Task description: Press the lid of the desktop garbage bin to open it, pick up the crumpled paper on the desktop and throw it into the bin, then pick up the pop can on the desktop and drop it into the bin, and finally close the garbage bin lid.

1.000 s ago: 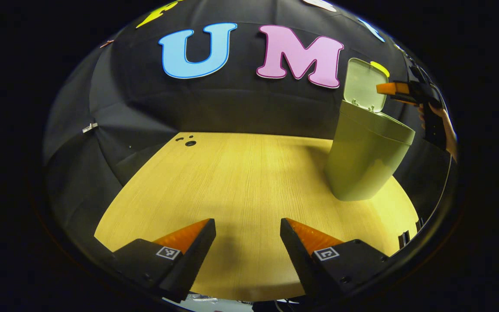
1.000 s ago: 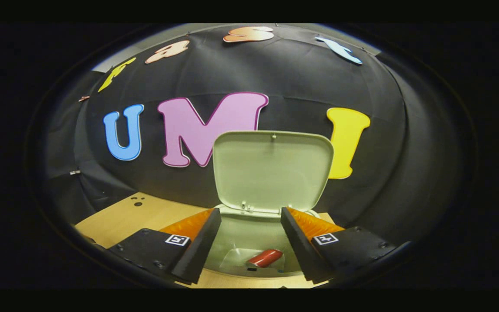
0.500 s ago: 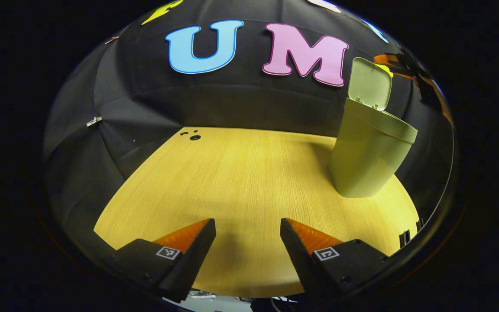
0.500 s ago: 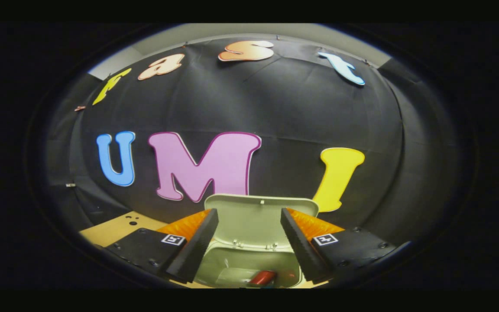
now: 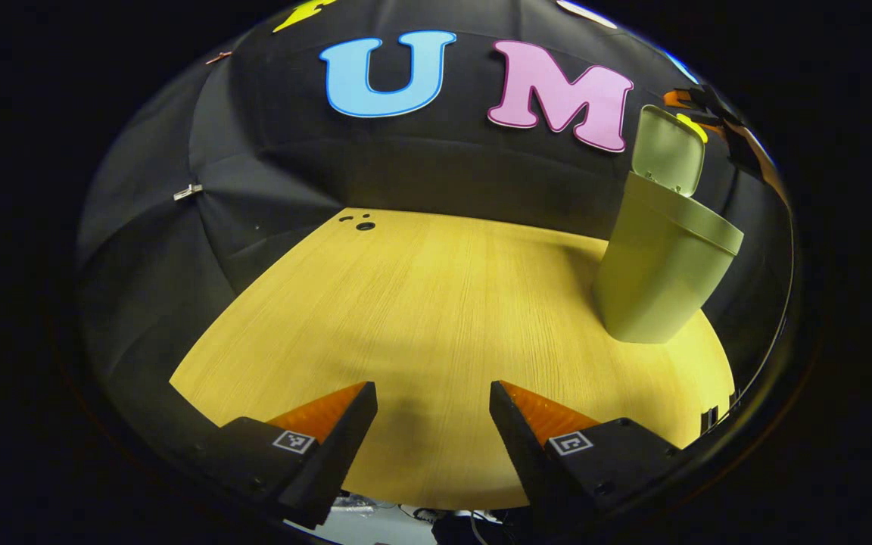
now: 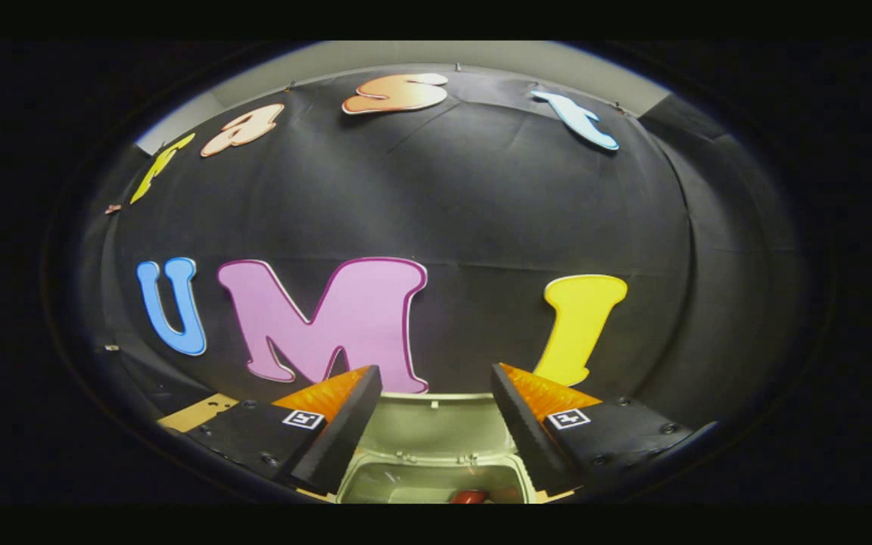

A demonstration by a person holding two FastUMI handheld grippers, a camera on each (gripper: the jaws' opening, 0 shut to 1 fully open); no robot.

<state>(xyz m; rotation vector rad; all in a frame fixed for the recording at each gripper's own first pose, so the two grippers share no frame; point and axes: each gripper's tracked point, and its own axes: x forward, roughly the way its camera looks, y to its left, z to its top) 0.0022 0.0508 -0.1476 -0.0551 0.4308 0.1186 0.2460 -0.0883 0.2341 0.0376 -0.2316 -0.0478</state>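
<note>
Now bin upright near desk's right edge, lid raised vertical. Right gripper above opening, jaws apart, empty. Left gripper jaws apart, empty.

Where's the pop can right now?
In the right gripper view, the pop can lies inside the open bin, low between that gripper's fingers.

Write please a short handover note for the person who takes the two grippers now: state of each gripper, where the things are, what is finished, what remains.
Left gripper: open, holding nothing, over the table.
Right gripper: open, holding nothing, up by the top edge of the raised lid.
Bin: stands at the table's far right, lid open.
Pop can: a red bit shows inside the bin.
Crumpled paper: not on the visible table; cannot confirm it in the bin.
Left: close the lid.
</note>
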